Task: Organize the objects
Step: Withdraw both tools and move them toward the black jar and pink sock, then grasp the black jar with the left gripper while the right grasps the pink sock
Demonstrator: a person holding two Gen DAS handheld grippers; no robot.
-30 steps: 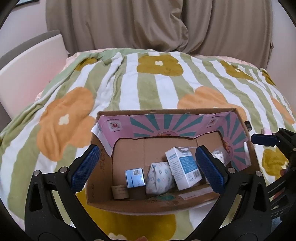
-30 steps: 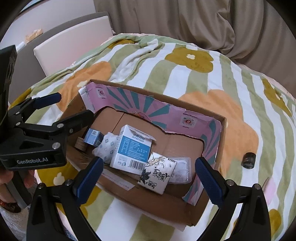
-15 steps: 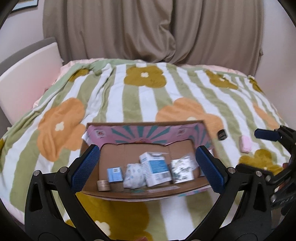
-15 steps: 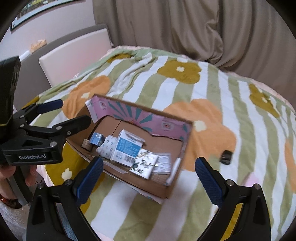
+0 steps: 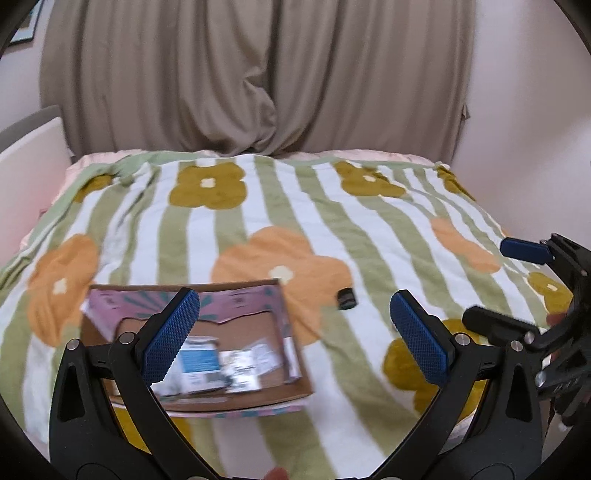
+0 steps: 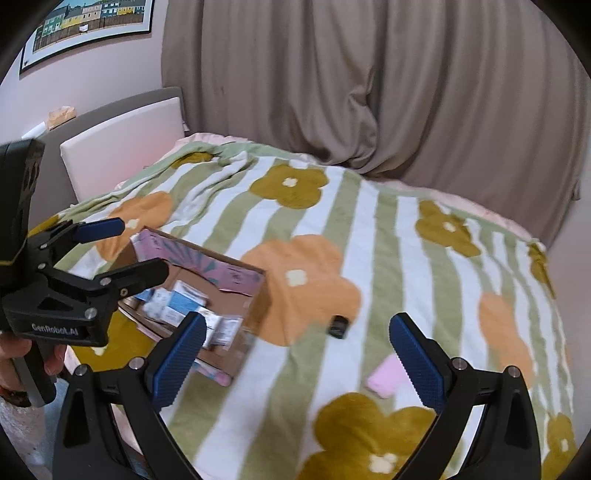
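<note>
An open cardboard box (image 5: 284, 391) with a pink flap lies on the flowered blanket; it holds several small packages, among them a blue-and-white carton (image 5: 199, 356). It also shows in the right wrist view (image 6: 255, 295). A small black cylinder (image 5: 347, 297) lies on the blanket right of the box, also visible in the right wrist view (image 6: 339, 325). A pink block (image 6: 384, 376) lies near the bed's front edge. My left gripper (image 5: 295, 332) is open and empty, pulled back above the box. My right gripper (image 6: 295, 354) is open and empty, to the right of the left one.
The bed's blanket (image 5: 295, 221) has green stripes and orange flowers. A brown curtain (image 5: 258, 74) hangs behind it. A white headboard (image 6: 122, 155) stands at the left, with a framed picture (image 6: 88, 22) on the wall above.
Both grippers have pulled back and up from the box and swung right. The box now looks smaller and sits left; the black cylinder and pink block came into view.
</note>
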